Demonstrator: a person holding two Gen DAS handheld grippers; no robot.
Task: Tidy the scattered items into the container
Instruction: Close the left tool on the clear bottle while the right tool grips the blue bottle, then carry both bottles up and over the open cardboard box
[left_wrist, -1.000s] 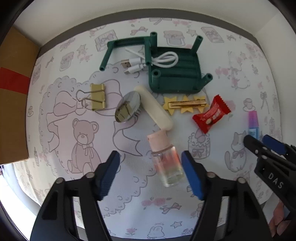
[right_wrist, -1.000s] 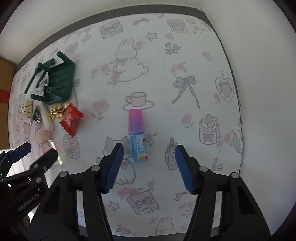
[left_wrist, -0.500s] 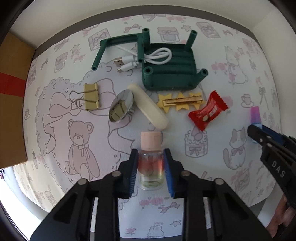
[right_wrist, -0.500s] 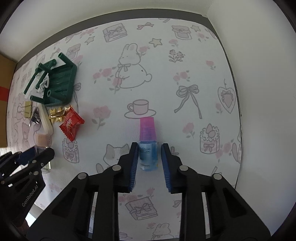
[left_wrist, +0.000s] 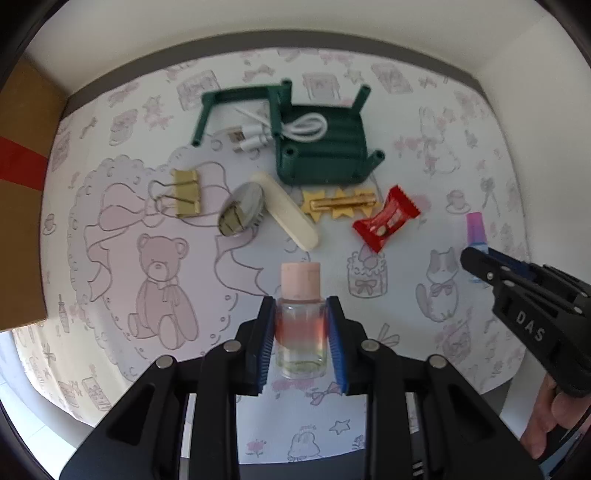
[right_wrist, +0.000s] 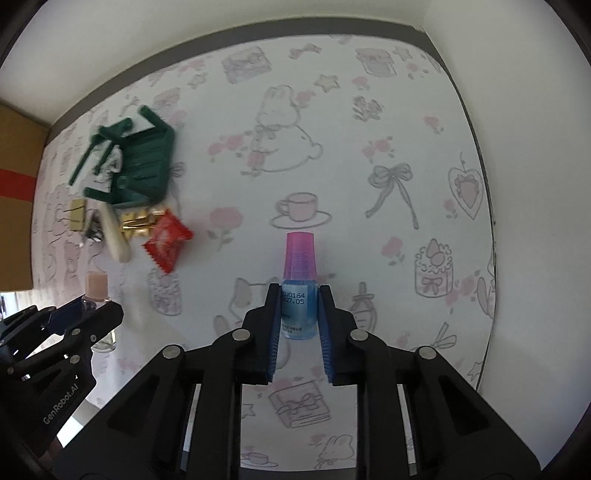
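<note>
- The glass bottle (left_wrist: 301, 332), clear with a pink cap and a pinkish tint in its upper half, sat between the blue pads of the left gripper (left_wrist: 301, 341); the jaws had just closed in and pressed on both of its sides.
- The small blue bottle (right_wrist: 298, 314) with a magenta cap lay between the pads of the right gripper (right_wrist: 298, 325), whose jaws had just been closing and stood narrow, touching the bottle's label on either side.
- Both grippers pointed down at the patterned tablecloth (left_wrist: 147, 280); the left wrist view caught the right gripper at its right edge, with part of the person's hand (left_wrist: 550, 417) under it.
- Beyond the glass bottle lay a cream oblong piece (left_wrist: 286, 210), and just beside it a silver oval brush (left_wrist: 242, 208).
- Further left was a gold binder clip (left_wrist: 186, 192).
- To the right of the cream piece lay a gold star hair clip (left_wrist: 340, 203) and, nearly touching it, a red candy wrapper (left_wrist: 386, 219).
- At the far side stood the green container (left_wrist: 325, 151), a chair-like rack lying upside down with its legs up, and a white USB cable (left_wrist: 280, 129) draped across it.
- A brown cardboard box (left_wrist: 18, 206) with a red stripe bordered the cloth on the left.
</note>
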